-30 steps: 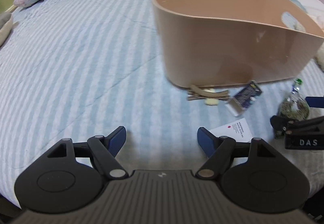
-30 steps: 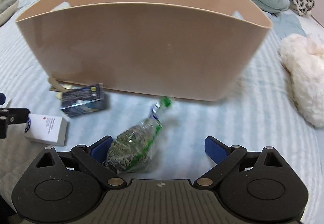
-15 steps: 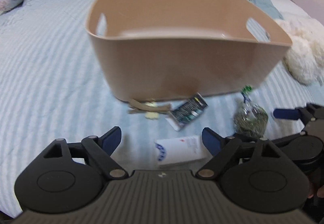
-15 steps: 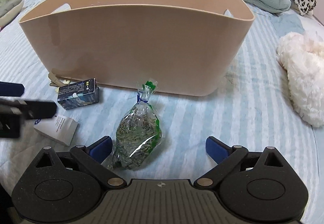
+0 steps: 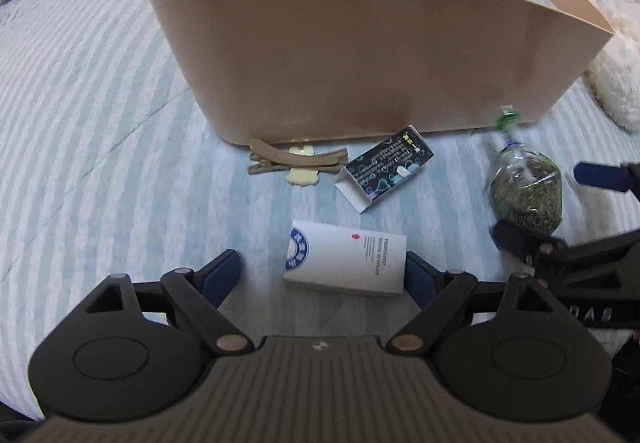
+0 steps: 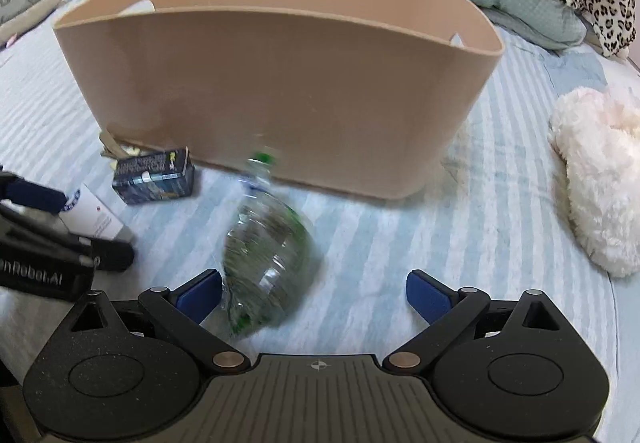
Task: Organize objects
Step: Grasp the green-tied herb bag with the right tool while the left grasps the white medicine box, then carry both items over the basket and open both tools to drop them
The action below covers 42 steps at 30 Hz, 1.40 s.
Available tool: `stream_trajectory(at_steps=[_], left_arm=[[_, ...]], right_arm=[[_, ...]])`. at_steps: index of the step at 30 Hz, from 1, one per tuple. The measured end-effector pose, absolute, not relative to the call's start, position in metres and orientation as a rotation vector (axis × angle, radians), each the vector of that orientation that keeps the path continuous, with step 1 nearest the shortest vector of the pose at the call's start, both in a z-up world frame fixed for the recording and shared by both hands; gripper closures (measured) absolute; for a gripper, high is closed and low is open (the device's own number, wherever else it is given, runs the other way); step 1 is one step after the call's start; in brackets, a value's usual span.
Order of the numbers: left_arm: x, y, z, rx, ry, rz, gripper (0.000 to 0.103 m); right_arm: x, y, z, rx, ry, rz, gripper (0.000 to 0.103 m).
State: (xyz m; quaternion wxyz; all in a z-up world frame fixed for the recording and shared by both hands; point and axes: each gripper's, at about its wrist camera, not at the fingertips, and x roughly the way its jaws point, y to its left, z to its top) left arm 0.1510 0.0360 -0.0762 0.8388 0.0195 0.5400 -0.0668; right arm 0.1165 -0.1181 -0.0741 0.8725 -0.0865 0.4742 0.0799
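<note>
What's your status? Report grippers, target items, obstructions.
Left gripper open, astride white box. Right gripper open, herb bag by its left finger. Beige bin ahead; nothing blocking.

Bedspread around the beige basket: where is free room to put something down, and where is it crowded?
Free: the striped bedspread left of the basket, and the strip between basket and white plush. Crowded: before the basket, with hair clips, dark box, white box, herb bag.

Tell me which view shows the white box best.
The left wrist view: the white box lies whole and sharp between the open left tool. In the right wrist view only a corner shows, behind that tool.
</note>
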Motion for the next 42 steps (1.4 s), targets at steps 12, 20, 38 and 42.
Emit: stream_trajectory(at_steps=[12,20,38,42], left_arm=[[0.147,0.040,-0.072,0.051,1.106,-0.149,0.043],[0.134,0.058,-0.056,0.043,1.065,-0.137,0.043],[0.116,0.056,0.014,0.105,0.832,-0.136,0.043],[0.120,0.051,0.036,0.117,0.759,-0.143,0.043]], right_arm=[[0.123,-0.124,-0.075,-0.113,0.971,0.232,0.066],[0.117,-0.128,-0.066,-0.086,0.964,0.210,0.071],[0.085,-0.142,0.027,-0.050,0.750,0.230,0.071],[0.089,-0.142,0.050,-0.056,0.679,0.226,0.071]])
